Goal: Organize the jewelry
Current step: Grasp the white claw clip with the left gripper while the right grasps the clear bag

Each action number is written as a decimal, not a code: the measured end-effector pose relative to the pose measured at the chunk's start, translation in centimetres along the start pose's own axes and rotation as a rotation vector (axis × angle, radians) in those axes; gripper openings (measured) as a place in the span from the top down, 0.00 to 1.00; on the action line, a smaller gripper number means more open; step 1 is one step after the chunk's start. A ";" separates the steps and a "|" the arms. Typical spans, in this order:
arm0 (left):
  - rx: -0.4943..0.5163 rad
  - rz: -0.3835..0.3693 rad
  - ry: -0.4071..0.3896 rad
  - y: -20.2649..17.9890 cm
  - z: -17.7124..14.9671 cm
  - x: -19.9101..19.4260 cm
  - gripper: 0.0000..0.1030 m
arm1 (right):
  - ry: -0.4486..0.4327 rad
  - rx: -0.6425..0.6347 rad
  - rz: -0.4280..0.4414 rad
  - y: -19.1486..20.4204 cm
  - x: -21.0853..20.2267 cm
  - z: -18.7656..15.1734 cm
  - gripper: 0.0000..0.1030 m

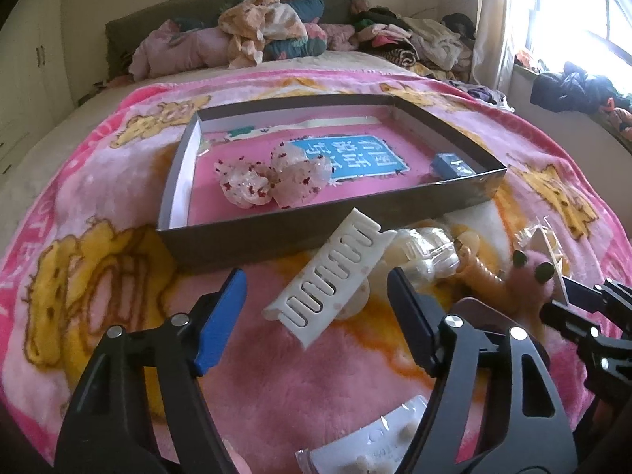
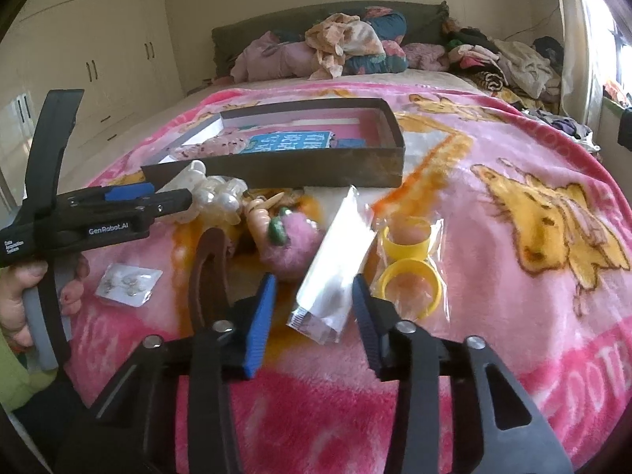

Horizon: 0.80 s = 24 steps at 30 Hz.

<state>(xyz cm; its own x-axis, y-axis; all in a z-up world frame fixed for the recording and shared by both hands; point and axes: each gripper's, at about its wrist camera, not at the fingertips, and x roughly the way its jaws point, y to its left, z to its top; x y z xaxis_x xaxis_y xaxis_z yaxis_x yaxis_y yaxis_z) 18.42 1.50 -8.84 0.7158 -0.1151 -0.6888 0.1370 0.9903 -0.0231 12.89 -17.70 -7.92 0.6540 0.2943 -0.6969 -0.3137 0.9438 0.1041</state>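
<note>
A shallow dark box (image 1: 276, 233) lies on the pink blanket; it also shows in the right wrist view (image 2: 316, 170). Inside it are clear scrunchies with red dots (image 1: 272, 177) and a small blue item (image 1: 450, 166). My left gripper (image 1: 316, 308) is open and empty, its jaws on either side of a white hair comb clip (image 1: 331, 276) lying in front of the box. My right gripper (image 2: 314, 308) is open and empty around the near end of a clear plastic packet (image 2: 335, 264). A pink fuzzy hair tie (image 2: 292, 249), pearl clip (image 2: 217, 193) and yellow bangles in a bag (image 2: 410, 260) lie nearby.
A brown hair clip (image 2: 205, 268) lies left of my right gripper. A small earring card (image 2: 130, 280) lies near the hand holding the left gripper (image 2: 118, 205). Piled clothes and pillows (image 2: 347, 47) fill the head of the bed. Cupboards (image 2: 98, 47) stand at the left.
</note>
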 end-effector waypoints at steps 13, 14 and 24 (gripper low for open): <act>-0.010 -0.044 0.031 0.7 0.0 1.2 0.62 | -0.015 0.080 0.010 -2.3 -0.9 -0.1 0.89; -0.009 -0.046 0.031 0.8 -0.1 1.2 0.64 | -0.021 0.085 0.014 -2.3 -1.1 0.0 0.89; 0.001 -0.067 0.035 0.6 -0.4 0.6 0.75 | -0.067 0.115 0.016 -2.6 -2.8 0.5 0.89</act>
<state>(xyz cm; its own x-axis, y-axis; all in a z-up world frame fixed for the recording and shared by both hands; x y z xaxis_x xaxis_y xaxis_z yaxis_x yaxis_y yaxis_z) 18.65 2.03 -9.62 0.6809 -0.1780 -0.7104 0.1842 0.9804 -0.0691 12.23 -20.93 -5.93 0.6953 0.3153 -0.6458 -0.2462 0.9487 0.1982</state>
